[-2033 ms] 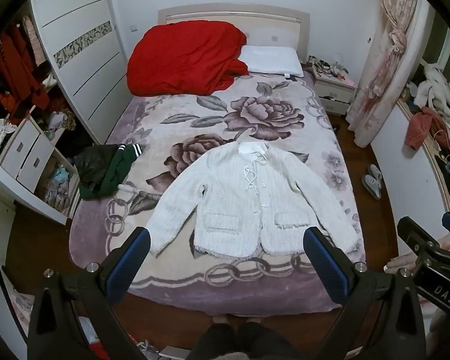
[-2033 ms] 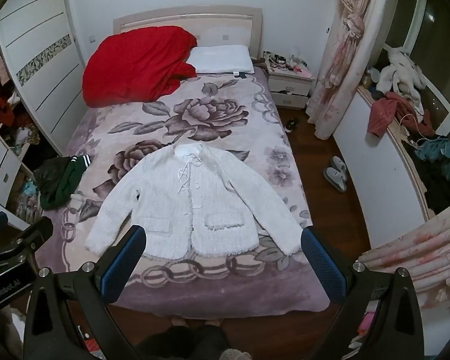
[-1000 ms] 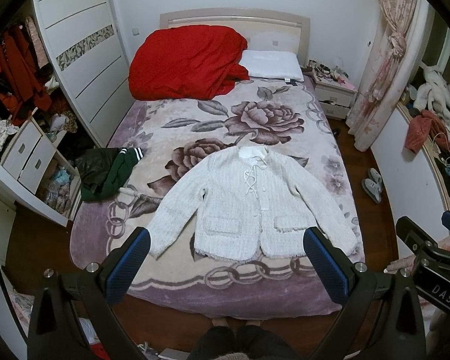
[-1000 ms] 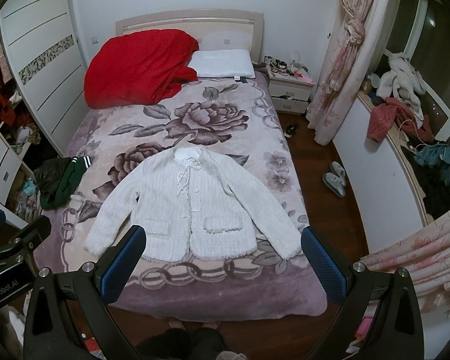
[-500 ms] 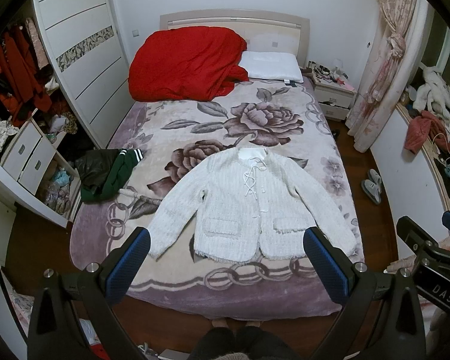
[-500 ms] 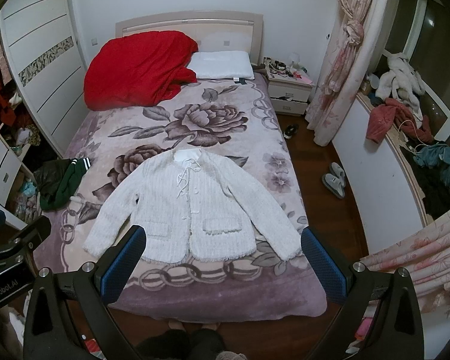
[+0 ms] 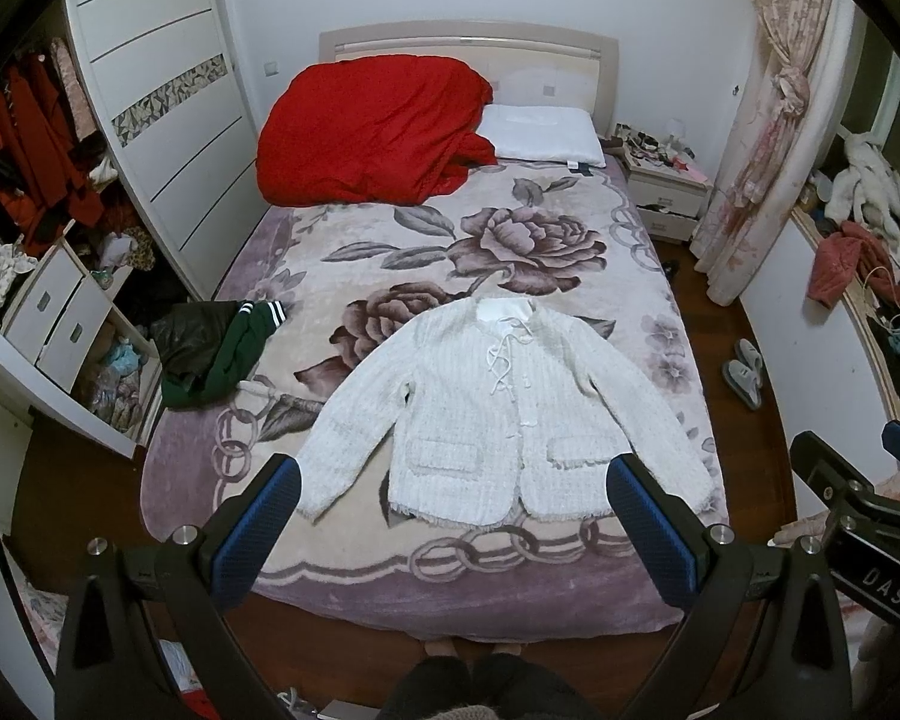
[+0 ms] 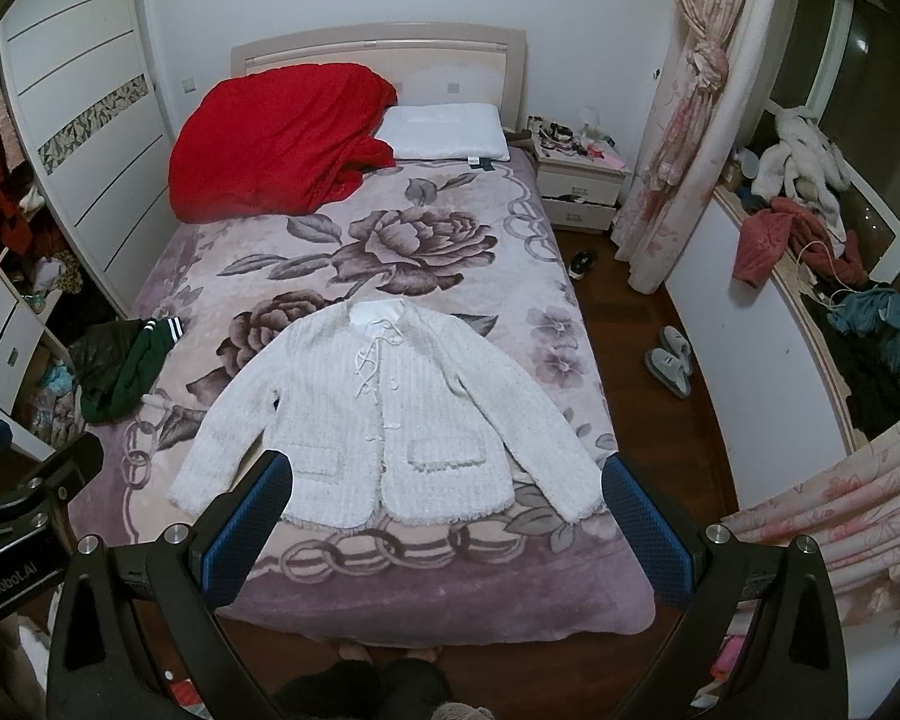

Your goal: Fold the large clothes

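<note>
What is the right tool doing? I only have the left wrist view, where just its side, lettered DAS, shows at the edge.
Observer: The right tool is open and holds nothing; its blue-padded fingers frame the hem of the white knitted jacket.
Operator: Does the right wrist view catch my left tool?
Observer: Yes. The left tool shows side-on at that view's lower left edge, printed GenRobot.AI.
Operator: Anything beside the right tool?
Observer: A pink floral curtain fills the lower right.
</note>
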The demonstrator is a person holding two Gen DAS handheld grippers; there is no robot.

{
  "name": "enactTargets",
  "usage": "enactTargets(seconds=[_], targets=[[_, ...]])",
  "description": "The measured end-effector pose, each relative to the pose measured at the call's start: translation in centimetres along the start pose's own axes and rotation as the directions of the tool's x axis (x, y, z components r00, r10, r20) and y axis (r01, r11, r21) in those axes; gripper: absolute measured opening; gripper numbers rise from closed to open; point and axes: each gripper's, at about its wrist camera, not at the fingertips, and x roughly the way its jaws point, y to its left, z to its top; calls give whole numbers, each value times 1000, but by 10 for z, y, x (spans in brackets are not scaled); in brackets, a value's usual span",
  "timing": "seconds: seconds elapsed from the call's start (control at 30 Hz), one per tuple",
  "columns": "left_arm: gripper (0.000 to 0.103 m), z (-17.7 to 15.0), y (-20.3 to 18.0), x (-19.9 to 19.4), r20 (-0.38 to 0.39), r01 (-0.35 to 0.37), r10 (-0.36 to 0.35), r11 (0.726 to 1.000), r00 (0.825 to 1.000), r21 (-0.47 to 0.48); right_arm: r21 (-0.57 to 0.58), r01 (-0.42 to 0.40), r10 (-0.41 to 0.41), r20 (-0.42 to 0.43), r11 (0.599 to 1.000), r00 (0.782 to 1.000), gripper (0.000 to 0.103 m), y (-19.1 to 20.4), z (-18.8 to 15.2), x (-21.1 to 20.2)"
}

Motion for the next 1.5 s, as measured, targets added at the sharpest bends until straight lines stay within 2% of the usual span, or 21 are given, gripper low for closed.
enactTargets(seconds=[0.37,0.63,0.73,0.8,0.87,0.97,1.07,1.13,1.17,1.2,1.33,1.4,1.47,1.5], targets=[[103,4,-2,-2,2,-1,1,1000,1000,-1,1,-3,3,1,1000,1000,103,0,2,-1],[103,23,-3,-2,-7,9,-9,1000,1000,2,4,2,-2,-4,1000,1000,103,1,11,-4],[103,24,-1,7,4,5,-5,1000,1000,0,19,1,-1,-17,1000,1000,103,4,17,1],[103,28,5,32,42,-21,21,1000,999,-7,50,-4,5,-13,999,1000,103,1,20,14],[103,32,10,49,75,-62,62,998,995,-14,105,-28,30,-22,994,999,103,-6,10,54],[103,39,17,95,135,-132,130,991,982,4,218,-26,49,-103,976,993,103,-26,1,132],[103,38,17,157,136,-171,164,985,977,36,375,-1,73,-179,927,981,100,-61,-16,211],[103,33,10,209,88,-198,192,978,977,64,475,11,104,-215,880,971,91,-88,-34,264],[103,29,5,232,60,-205,201,976,978,74,511,25,111,-233,859,966,83,-102,-44,288],[103,24,3,248,39,-209,207,974,978,81,549,48,117,-261,835,958,82,-116,-55,315],[103,-1,-17,323,-48,-252,258,962,965,107,653,101,148,-316,751,937,82,-169,-102,413],[103,-12,-28,353,-88,-277,287,955,954,106,701,104,193,-332,705,923,84,-197,-130,467],[103,-22,-37,385,-142,-296,306,951,941,90,750,128,227,-352,649,908,84,-225,-161,517],[103,-29,-45,409,-179,-311,320,947,930,78,785,131,253,-346,605,903,84,-241,-179,545]])
